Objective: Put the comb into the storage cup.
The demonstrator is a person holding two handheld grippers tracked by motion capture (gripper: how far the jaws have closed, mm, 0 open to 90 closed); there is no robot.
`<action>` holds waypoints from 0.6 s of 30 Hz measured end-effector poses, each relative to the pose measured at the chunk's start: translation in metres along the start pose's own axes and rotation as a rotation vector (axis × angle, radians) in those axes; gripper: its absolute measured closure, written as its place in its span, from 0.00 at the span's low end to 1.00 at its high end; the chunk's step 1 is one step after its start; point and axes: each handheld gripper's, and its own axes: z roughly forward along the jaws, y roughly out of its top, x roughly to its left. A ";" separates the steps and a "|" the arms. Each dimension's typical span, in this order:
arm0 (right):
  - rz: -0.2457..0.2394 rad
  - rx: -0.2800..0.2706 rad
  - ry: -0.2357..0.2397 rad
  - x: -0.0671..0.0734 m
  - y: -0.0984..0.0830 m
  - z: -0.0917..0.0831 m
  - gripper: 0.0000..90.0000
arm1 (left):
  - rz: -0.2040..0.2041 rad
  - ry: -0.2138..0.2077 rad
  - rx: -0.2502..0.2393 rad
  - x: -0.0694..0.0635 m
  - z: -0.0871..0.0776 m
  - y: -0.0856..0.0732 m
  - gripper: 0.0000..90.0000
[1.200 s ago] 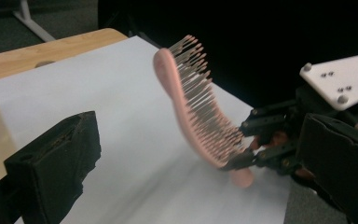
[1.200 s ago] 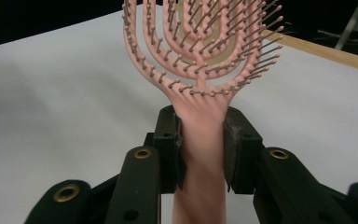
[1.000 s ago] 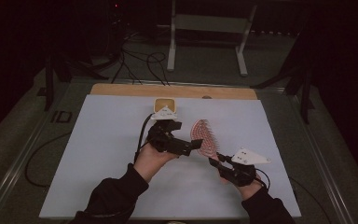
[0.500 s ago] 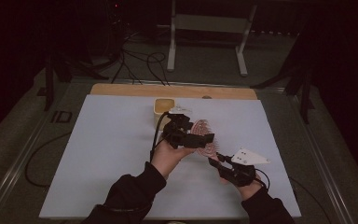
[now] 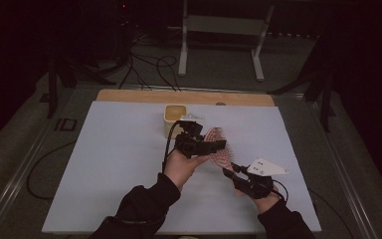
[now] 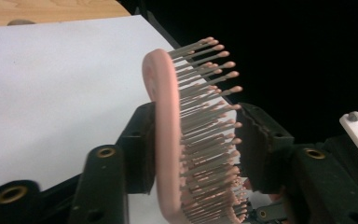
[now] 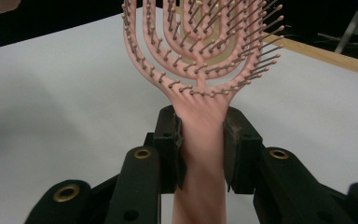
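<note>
Pink hairbrush (image 5: 219, 148) sits mid-frame in high view, held up off white counter (image 5: 104, 164). Right gripper (image 7: 200, 144) fingers clamped tight on handle, bristle head fanning up top of right gripper view. Left gripper (image 6: 193, 140) fingers wide-ish, one behind brush back, other at bristle tips; can't tell if actually squeezing. Small yellowish box (image 5: 174, 118) just behind, upper middle.

Pink hairbrush (image 7: 200, 70) with openwork arched ribs and grey, pink-tipped bristles, black left tool (image 6: 193, 140) and black right tool (image 7: 200, 149) with brass-coloured eyelets, pale bluish-white bench (image 5: 119, 159) with a light wooden strip (image 5: 179, 95) beyond the hairbrush, cream-yellow cup (image 5: 174, 115) beside the hairbrush
</note>
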 end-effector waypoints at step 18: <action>-0.009 -0.010 -0.011 0.001 0.001 -0.001 0.78 | -0.001 -0.065 0.000 -0.003 0.001 0.005 0.72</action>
